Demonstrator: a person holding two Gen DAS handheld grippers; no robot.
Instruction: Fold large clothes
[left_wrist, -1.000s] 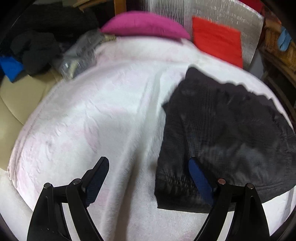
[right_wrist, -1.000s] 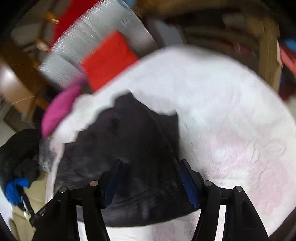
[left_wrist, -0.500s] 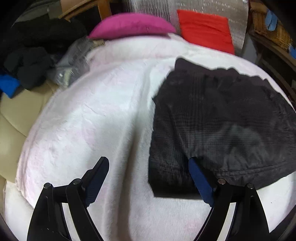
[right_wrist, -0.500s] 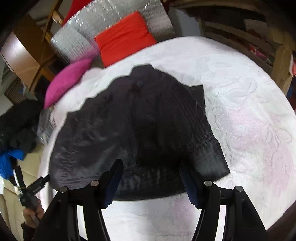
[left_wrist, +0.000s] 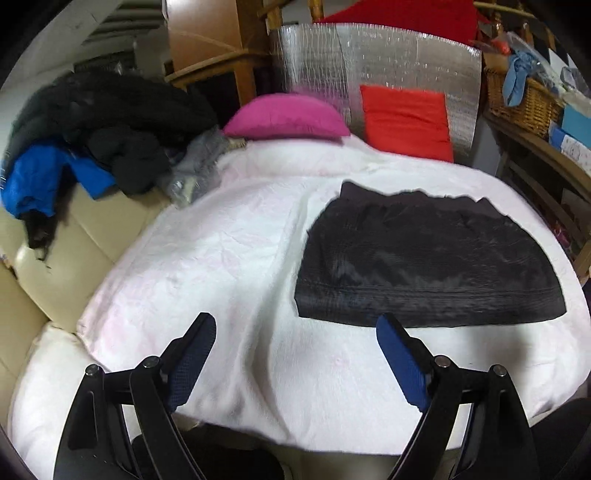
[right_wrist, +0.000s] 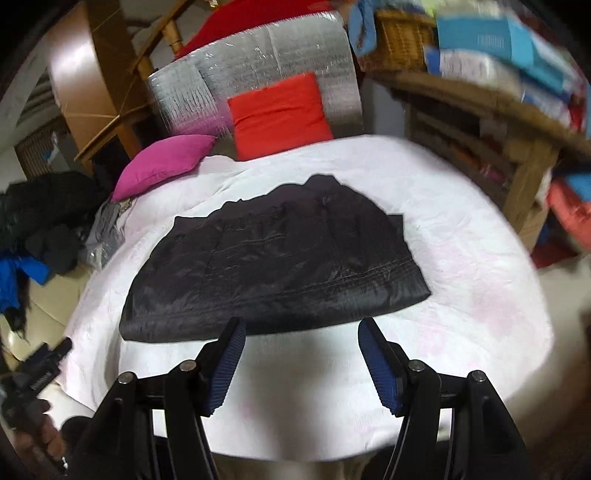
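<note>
Black garment (left_wrist: 428, 266) lies folded flat on the white blanket (left_wrist: 221, 266), right of centre in my left view, centred in my right view (right_wrist: 280, 262). Nothing rests on it or blocks it. Pink pillow (left_wrist: 288, 117) and red cushion (left_wrist: 406, 125) sit at the far edge against a silver foil panel (left_wrist: 388, 59). Dark clothes pile (left_wrist: 103, 122) with a blue item (left_wrist: 40, 177) lies left, on cream upholstery. Right view alone shows wooden shelving (right_wrist: 491, 129) and the other handheld unit (right_wrist: 40, 365), low left. My left tongs (left_wrist: 295, 336) released, wide, empty; my right tongs (right_wrist: 301, 334) released, empty, both clear of the garment
</note>
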